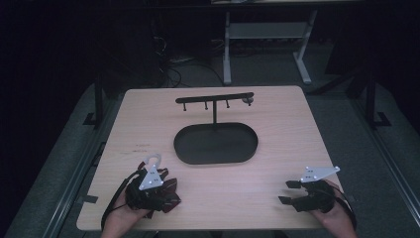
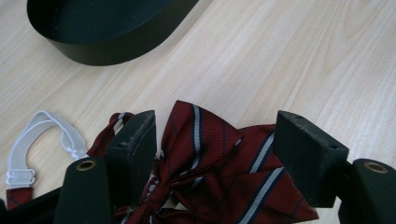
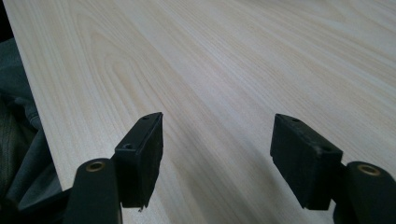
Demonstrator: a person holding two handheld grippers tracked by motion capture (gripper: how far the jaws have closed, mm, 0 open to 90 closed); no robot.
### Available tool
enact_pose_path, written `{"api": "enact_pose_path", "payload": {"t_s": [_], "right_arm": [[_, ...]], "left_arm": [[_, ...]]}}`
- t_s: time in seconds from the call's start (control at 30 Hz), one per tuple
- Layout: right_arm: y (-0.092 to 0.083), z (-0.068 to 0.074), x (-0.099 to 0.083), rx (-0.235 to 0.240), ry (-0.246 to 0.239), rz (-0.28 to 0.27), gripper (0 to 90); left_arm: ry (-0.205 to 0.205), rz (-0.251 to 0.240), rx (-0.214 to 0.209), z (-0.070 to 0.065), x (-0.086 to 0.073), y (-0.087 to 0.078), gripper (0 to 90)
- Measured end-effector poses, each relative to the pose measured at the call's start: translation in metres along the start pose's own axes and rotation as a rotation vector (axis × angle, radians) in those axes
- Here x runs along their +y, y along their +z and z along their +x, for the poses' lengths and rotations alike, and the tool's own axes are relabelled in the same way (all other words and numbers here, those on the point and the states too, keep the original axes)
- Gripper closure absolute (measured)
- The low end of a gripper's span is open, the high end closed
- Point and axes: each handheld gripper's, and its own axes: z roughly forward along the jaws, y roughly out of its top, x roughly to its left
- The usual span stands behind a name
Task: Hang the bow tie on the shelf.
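Your left hand-held gripper [image 2: 215, 154] stands with its jaws wide apart over the striped bow tie [image 2: 219, 163]; the dark red cloth lies between the pads, but they do not press on it, so nothing is gripped. The bow tie rests on the surface [image 1: 277, 114] at its near left corner, with its white elastic strap [image 2: 44, 135] trailing off beside the gripper. Your right hand-held gripper [image 3: 217, 158] is likewise open and empty, held low over bare wood at the near right, well apart from the tie.

Finding on progress: the work appears to be at its opening stage. The tie has not been lifted, and I judge that closing on it and carrying it toward the stand remain to be done.

Containers: the black oval tray [image 1: 216, 159] sits mid-surface, beyond both grippers, and is empty. The hanging bar [image 1: 214, 98] rises from its far rim on a thin post; its pegs carry nothing I can make out.
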Motion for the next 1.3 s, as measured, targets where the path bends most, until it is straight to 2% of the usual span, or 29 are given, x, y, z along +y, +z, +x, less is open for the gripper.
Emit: {"api": "enact_pose_path", "payload": {"t_s": [0.13, 0.2, 0.37, 0.43, 0.57, 0.73, 1.0, 1.3], "right_arm": [[-0.001, 0.0, -0.001, 0.003, -0.003, -0.003, 34.0], [0.0, 0.001, 0.0, 0.004, -0.003, 0.004, 34.0], [0.001, 0.004, 0.001, 0.005, -0.024, 0.008, 34.0], [0.001, 0.005, 0.002, 0.006, -0.02, 0.008, 34.0], [0.0, 0.005, 0.001, 0.008, -0.019, 0.005, 34.0], [-0.001, 0.009, 0.002, 0.004, -0.027, 0.007, 34.0], [0.0, 0.009, 0.003, -0.002, -0.03, 0.012, 34.0], [-0.001, 0.01, 0.005, -0.007, -0.045, 0.008, 34.0]], "left_arm": [[-0.001, 0.001, 0.002, 0.0, 0.0, -0.001, 30.6], [0.018, 0.019, 0.009, -0.001, 0.0, -0.001, 30.6], [0.03, 0.029, 0.015, -0.002, 0.0, -0.003, 30.8], [0.023, 0.024, 0.012, 0.001, 0.001, -0.005, 31.0], [0.022, 0.047, 0.007, 0.008, 0.0, -0.008, 30.9], [0.047, 0.055, 0.007, 0.015, 0.002, -0.014, 31.6], [0.062, 0.1, 0.005, 0.036, 0.007, -0.019, 34.3], [0.051, 0.136, 0.015, 0.064, 0.012, -0.021, 39.5]]}}
